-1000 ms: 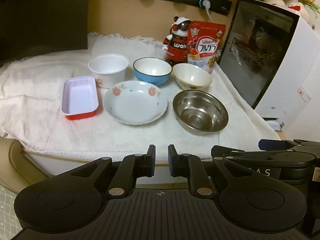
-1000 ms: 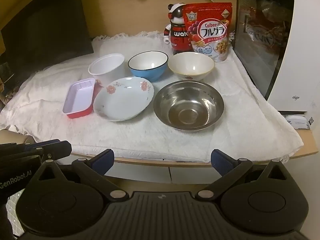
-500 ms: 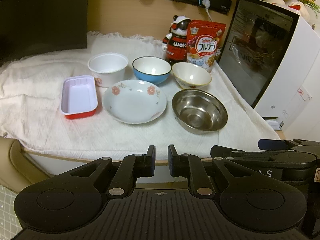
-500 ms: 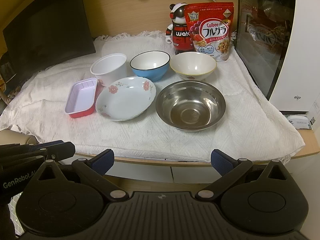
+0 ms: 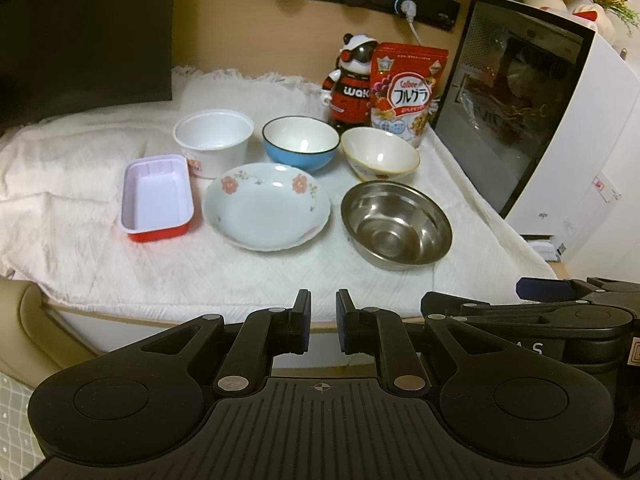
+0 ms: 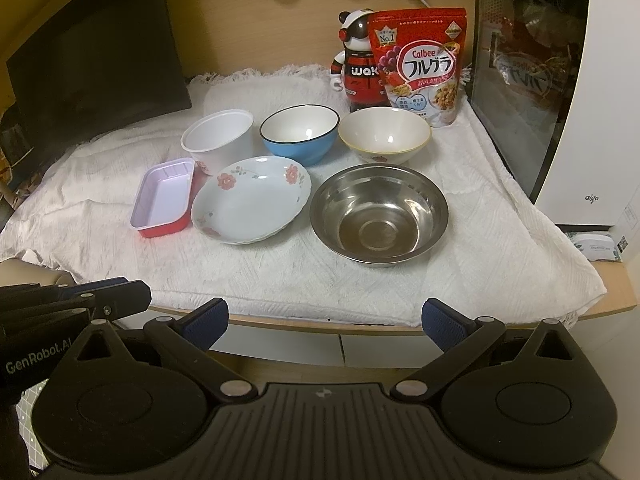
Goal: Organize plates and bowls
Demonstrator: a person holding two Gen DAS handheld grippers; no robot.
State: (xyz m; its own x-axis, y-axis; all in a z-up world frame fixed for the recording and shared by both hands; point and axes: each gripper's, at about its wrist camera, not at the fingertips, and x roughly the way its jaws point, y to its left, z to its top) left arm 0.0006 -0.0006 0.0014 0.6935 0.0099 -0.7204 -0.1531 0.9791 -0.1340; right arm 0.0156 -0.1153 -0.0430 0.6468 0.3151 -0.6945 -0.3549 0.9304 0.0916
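Note:
On a white cloth stand a flowered white plate (image 5: pixel 266 205) (image 6: pixel 251 199), a steel bowl (image 5: pixel 396 225) (image 6: pixel 378 214), a blue bowl (image 5: pixel 301 143) (image 6: pixel 298 133), a cream bowl (image 5: pixel 379 153) (image 6: pixel 385 135), a white plastic cup (image 5: pixel 213 141) (image 6: pixel 219 140) and a red rectangular tray (image 5: pixel 157 197) (image 6: pixel 164 197). My left gripper (image 5: pixel 322 322) is nearly shut and empty, off the table's front edge. My right gripper (image 6: pixel 325 322) is open and empty, also in front of the edge, facing the steel bowl.
A red cereal bag (image 6: pixel 418 62) and a bear figure (image 6: pixel 358 60) stand at the back. A white box with a glass door (image 6: pixel 532 80) stands at the right, a dark monitor (image 6: pixel 92 64) at the left. The cloth (image 6: pixel 480 240) overhangs the table's front edge.
Both views have shifted slightly, the dishes sit a little higher in the frames. No dish has moved and neither gripper's opening has changed.

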